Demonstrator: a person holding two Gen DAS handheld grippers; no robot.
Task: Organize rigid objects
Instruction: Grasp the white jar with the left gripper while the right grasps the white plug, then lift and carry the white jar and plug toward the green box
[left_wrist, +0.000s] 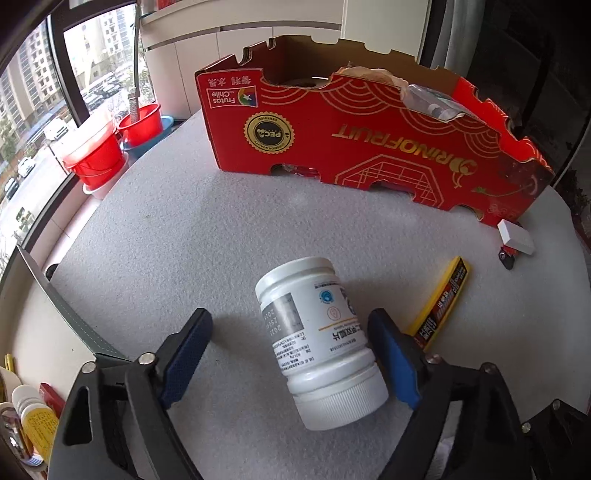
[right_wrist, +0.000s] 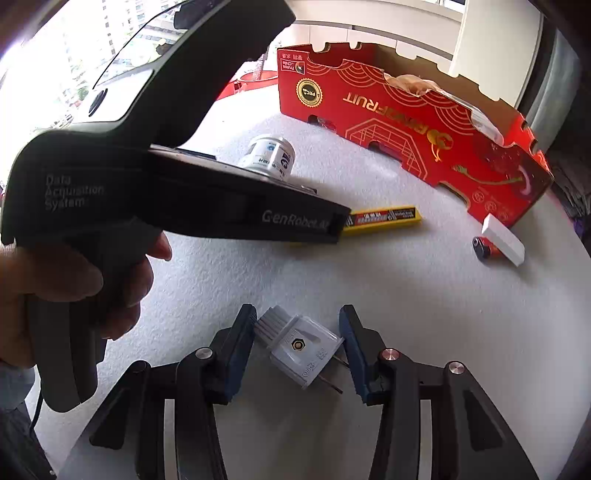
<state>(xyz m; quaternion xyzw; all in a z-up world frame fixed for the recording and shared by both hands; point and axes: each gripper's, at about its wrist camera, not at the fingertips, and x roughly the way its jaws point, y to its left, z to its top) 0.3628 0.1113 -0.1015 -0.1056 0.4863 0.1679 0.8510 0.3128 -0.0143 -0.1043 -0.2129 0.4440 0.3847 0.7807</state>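
Two grippers are seen over a grey, felt-covered desk (left_wrist: 166, 229). Between the blue pads of the left gripper (left_wrist: 291, 354) a white pill bottle (left_wrist: 317, 343) lies on its side, its ribbed cap towards the camera. The right-hand pad is seen just beside or touching the bottle's shoulder, while a clear gap is left at the other pad; the fingers are spread and the bottle is not pinched.

In the right wrist view, a white plug adapter (right_wrist: 301, 345) with two metal prongs is bracketed by the right gripper (right_wrist: 299, 339). Its fingers stand close on both sides of the adapter, at or just off its corners; whether the pads actually press on it cannot be told. The left gripper's dark body is held by a hand (right_wrist: 70, 280) at the left of this view.

Further back, a yellow flat pack (left_wrist: 441, 302) lies on the desk beside the bottle. A white block (right_wrist: 502, 240) and a small battery (right_wrist: 485, 249) are seen touching each other near a red cardboard fruit box (left_wrist: 369, 147). Red buckets (left_wrist: 110, 147) stand by the window.
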